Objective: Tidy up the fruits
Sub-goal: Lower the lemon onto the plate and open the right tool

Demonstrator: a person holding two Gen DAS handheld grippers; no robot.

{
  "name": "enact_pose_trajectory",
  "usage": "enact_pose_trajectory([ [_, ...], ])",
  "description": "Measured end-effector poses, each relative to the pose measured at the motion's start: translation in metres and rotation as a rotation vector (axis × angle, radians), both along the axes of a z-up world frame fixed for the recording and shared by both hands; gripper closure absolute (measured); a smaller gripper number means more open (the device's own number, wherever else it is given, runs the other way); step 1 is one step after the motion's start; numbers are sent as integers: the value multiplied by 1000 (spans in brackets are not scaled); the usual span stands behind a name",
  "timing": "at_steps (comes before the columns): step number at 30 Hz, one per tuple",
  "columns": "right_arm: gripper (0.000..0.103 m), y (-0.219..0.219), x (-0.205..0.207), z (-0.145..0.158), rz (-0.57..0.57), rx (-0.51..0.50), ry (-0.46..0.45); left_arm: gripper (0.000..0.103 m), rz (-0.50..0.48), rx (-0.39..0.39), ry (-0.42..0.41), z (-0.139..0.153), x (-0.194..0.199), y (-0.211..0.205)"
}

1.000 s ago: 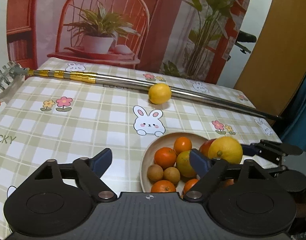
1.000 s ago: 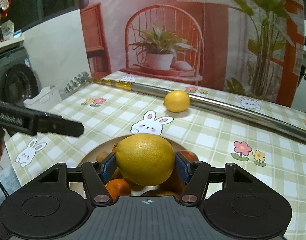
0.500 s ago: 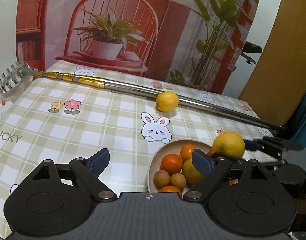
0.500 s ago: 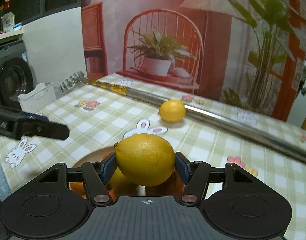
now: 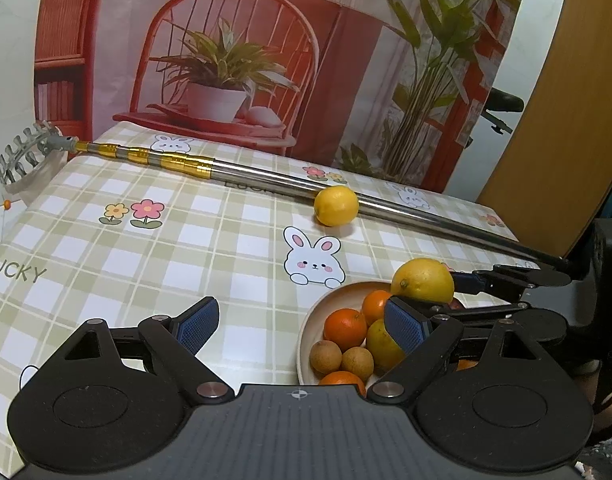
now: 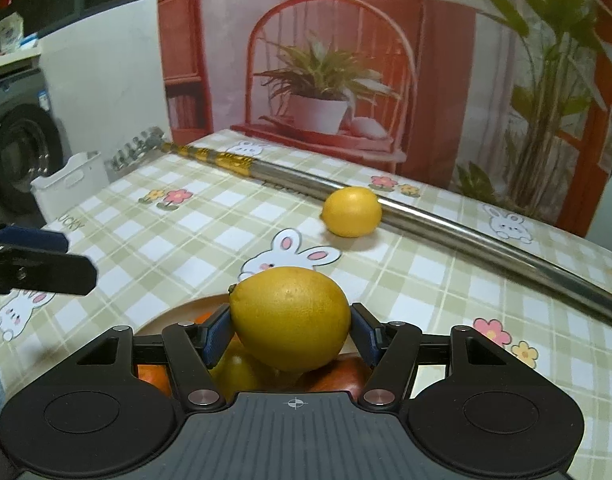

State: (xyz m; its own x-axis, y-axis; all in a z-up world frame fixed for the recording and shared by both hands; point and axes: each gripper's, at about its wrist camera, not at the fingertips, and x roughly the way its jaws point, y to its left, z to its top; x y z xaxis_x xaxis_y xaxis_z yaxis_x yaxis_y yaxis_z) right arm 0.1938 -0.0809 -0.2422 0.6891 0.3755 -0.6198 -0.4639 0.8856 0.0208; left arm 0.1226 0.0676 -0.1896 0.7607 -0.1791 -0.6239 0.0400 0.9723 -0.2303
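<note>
- While the right gripper (image 6: pixel 292 330) clamps a large yellow lemon (image 6: pixel 290 316) between its blue pads, that fruit hangs just above the round beige bowl (image 5: pixel 337 296) at the near right of the table.
- Its jaws are closed only as far as the lemon's width allows, pressing on both sides of it; from the left wrist view the same lemon (image 5: pixel 422 281) sits over the bowl's far rim.
- By contrast, the left gripper (image 5: pixel 302 320) stands wide open with nothing between its fingers, poised over bare checked tablecloth (image 5: pixel 146 264) to the left of the bowl.
- Inside the bowl lie several oranges (image 5: pixel 345 328), two small brown round fruits (image 5: pixel 325 357) and a yellowish citrus, so much of the gathering looks done.
- One more small yellow lemon (image 5: pixel 336 205) rests loose on the cloth farther back, touching a long silver telescopic pole (image 5: pixel 266 182) with gold bands that lies across the table.
- Judging by this layout, what remains is dealing with the held lemon and that loose one; whether the held fruit is going into or out of the bowl cannot be told.
</note>
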Motion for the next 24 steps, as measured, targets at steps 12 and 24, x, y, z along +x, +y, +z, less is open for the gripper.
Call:
enact_pose_trajectory([
  [12, 54, 17, 1, 2, 75, -12, -4, 12, 5, -10, 12, -1, 1, 2],
  [24, 52, 30, 4, 3, 124, -45, 11, 12, 76, -80, 31, -3, 5, 22],
])
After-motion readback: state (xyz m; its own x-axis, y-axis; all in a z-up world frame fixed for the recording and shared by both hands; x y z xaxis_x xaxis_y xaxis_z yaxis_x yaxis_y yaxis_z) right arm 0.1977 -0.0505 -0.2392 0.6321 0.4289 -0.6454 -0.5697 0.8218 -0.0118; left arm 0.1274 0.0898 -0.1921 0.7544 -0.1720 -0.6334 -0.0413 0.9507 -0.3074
